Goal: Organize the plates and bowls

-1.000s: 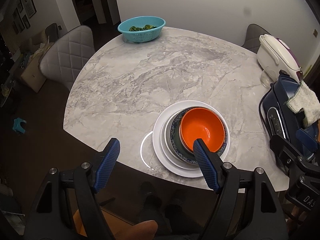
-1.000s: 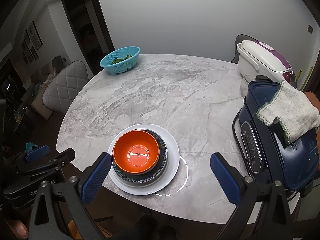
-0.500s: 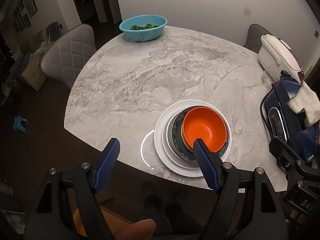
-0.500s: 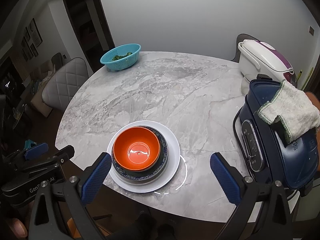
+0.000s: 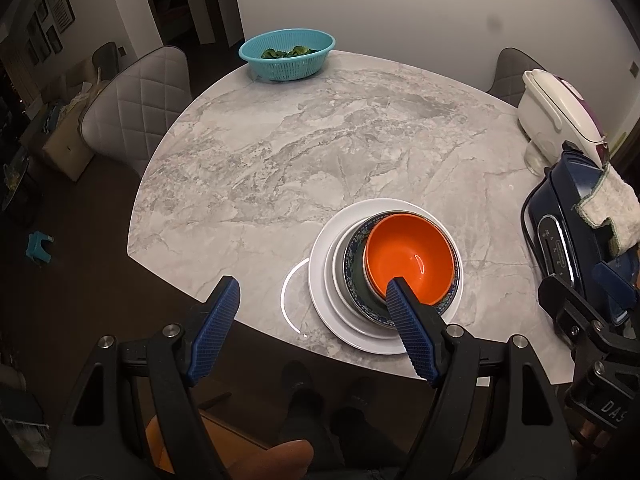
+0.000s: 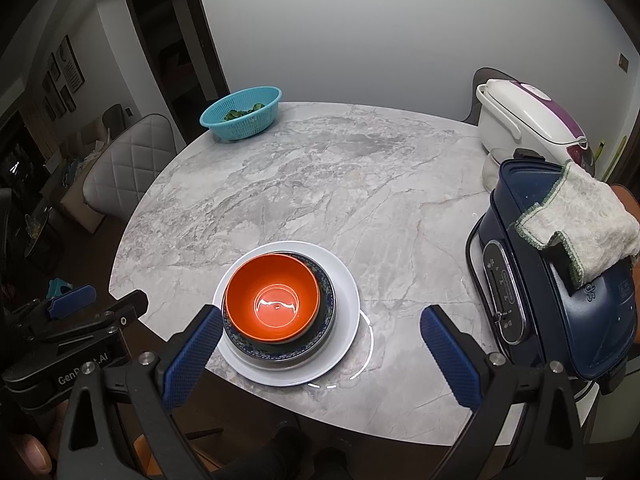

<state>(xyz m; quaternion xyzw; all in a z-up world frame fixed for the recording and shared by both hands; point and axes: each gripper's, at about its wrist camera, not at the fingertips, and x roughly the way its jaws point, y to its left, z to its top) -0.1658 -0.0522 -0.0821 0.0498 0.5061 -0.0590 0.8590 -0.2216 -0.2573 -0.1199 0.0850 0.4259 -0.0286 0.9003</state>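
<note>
An orange bowl (image 5: 408, 258) (image 6: 272, 298) sits nested in a dark blue patterned bowl (image 5: 354, 270) (image 6: 326, 312). Both rest on stacked white plates (image 5: 322, 280) (image 6: 346, 296) near the front edge of the round marble table (image 5: 320, 140) (image 6: 340, 184). My left gripper (image 5: 312, 294) hangs open above the table's front edge, its right finger in front of the stack, nothing between the pads. My right gripper (image 6: 320, 330) is open too, held above the stack's right side with nothing in it. Each gripper shows at the edge of the other's view.
A teal basket (image 5: 286, 54) (image 6: 242, 112) with greens stands at the far edge. A white and purple cooker (image 5: 560, 108) (image 6: 528, 120) and a dark blue appliance (image 6: 560, 300) with a cloth (image 6: 580, 216) on it fill the right side. A grey quilted chair (image 5: 132, 112) stands left.
Both views have drifted very slightly; the stack and both grippers stay as they were.
</note>
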